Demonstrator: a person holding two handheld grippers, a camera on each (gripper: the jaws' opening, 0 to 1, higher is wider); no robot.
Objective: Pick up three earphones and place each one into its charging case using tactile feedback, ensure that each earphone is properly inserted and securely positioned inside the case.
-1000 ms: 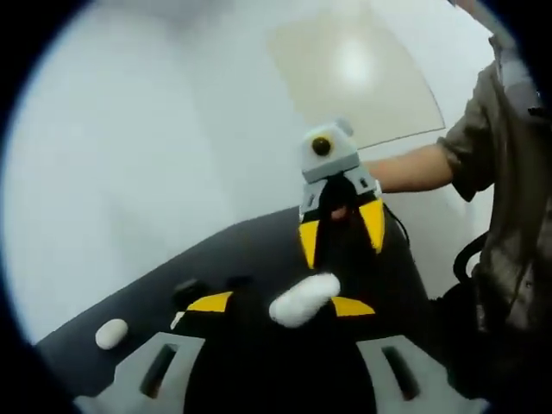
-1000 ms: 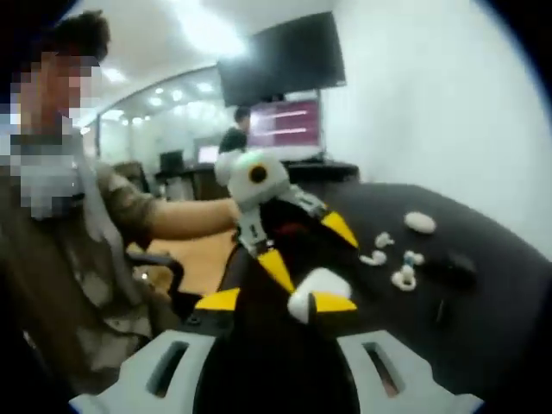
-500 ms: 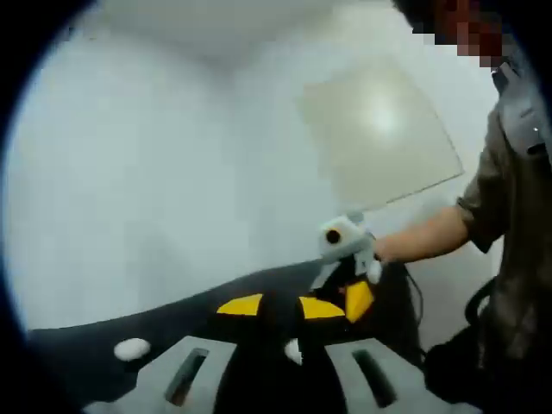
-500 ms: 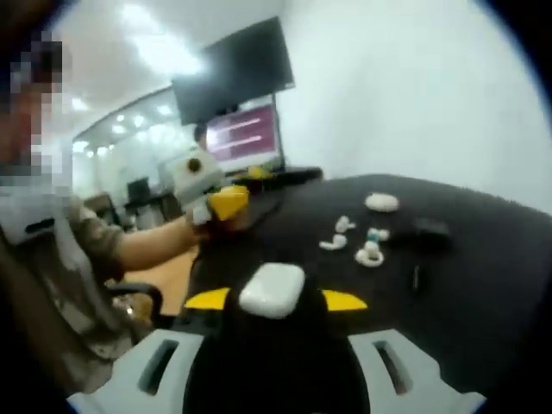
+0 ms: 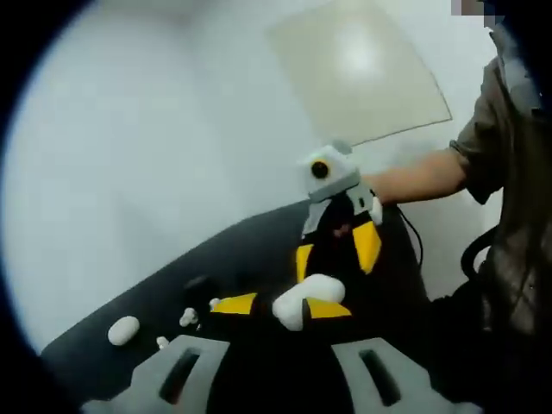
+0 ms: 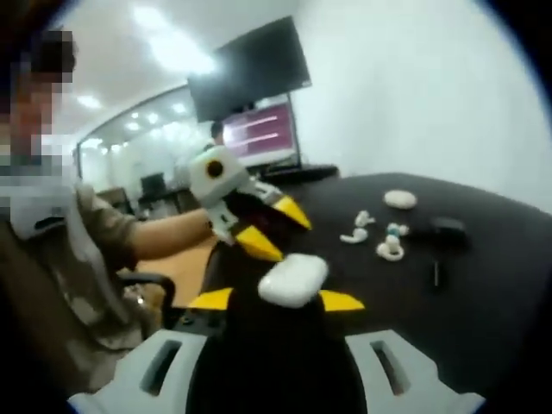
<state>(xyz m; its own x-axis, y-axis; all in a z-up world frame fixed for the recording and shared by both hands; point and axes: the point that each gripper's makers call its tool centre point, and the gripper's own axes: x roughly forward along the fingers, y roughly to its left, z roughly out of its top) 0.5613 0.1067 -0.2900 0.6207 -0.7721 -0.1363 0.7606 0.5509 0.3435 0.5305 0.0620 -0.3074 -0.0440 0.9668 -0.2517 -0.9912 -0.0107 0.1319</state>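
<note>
My right gripper [image 6: 276, 300] is shut on a closed white charging case [image 6: 293, 279], held up above the black table [image 6: 483, 293]. In the left gripper view the same case [image 5: 306, 297] sits at the end of the right gripper [image 5: 336, 253], just between my left gripper's [image 5: 280, 306] yellow tips, leaning toward the right one. The left gripper [image 6: 274, 228] has its jaws apart, close behind the case. Several white earphones [image 6: 390, 250] lie on the table, with a second white case [image 6: 399, 199] and a black case [image 6: 448, 229] beside them.
A person's bare forearm [image 5: 414, 172] and grey sleeve [image 5: 483, 147] reach in from the right. An office chair [image 6: 151, 289] stands past the table edge. A small dark item [image 6: 435, 272] lies near the earphones. White walls and a wall screen [image 6: 250, 69] lie behind.
Half a second ago the two grippers were apart. Now they have come back together, so the left gripper's tips sit at the case held by the right gripper. Both views shifted.
</note>
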